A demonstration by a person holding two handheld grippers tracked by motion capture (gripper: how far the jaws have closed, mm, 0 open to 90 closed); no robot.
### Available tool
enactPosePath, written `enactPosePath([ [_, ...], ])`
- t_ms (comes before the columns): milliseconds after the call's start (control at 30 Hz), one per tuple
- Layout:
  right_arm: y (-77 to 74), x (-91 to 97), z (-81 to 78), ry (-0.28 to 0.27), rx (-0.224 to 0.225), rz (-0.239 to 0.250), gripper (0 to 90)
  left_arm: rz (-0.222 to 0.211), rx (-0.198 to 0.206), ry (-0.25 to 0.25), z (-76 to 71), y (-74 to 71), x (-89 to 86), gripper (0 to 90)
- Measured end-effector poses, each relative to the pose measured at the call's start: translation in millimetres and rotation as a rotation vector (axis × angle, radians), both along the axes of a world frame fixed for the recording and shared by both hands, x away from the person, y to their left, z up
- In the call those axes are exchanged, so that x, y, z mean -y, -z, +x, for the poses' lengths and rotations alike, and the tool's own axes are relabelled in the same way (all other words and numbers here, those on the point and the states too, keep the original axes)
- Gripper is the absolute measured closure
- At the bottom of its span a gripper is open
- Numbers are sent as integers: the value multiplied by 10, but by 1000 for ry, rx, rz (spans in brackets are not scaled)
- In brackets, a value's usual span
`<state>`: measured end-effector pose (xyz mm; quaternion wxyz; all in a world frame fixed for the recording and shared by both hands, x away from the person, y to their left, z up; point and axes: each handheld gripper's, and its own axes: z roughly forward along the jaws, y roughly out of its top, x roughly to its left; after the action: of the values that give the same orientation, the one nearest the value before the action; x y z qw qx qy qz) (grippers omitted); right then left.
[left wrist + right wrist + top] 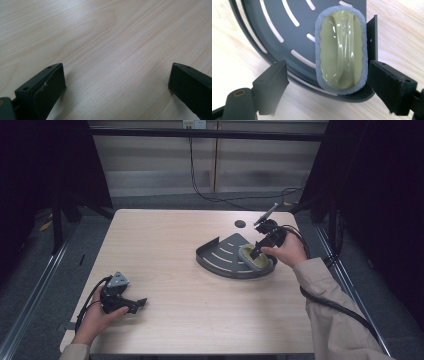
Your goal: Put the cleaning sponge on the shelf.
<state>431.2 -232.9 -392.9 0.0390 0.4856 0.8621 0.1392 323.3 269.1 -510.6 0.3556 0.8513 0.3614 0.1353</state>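
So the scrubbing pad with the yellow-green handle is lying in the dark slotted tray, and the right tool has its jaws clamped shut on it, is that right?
Not quite. The scrubbing pad does lie in the dark slotted tray, but the right tool is open: the right gripper view shows its jaws spread wide, one on each side of the pad's near end, not clamped on it.

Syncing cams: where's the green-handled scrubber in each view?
High view: scrubber right of centre, lying in the dark slotted tray, under the right gripper.
Left gripper view: not in it; bare table between open fingers.
Right gripper view: scrubber centre, between the open fingers.
Shared landmark: the tray's curved slots.
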Motion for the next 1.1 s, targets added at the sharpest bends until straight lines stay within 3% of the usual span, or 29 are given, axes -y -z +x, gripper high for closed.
enactPosePath([
  [500,-64,86,-316,-41,-12,7,149,6,-1,6,2,-2,-3,2],
  [633,-69,91,-392,-55,-13,28,148,5,-1,5,2,-2,-3,2],
  [1100,24,172,-659,-95,-29,44,148,5,-1,5,2,-1,-2,1],
])
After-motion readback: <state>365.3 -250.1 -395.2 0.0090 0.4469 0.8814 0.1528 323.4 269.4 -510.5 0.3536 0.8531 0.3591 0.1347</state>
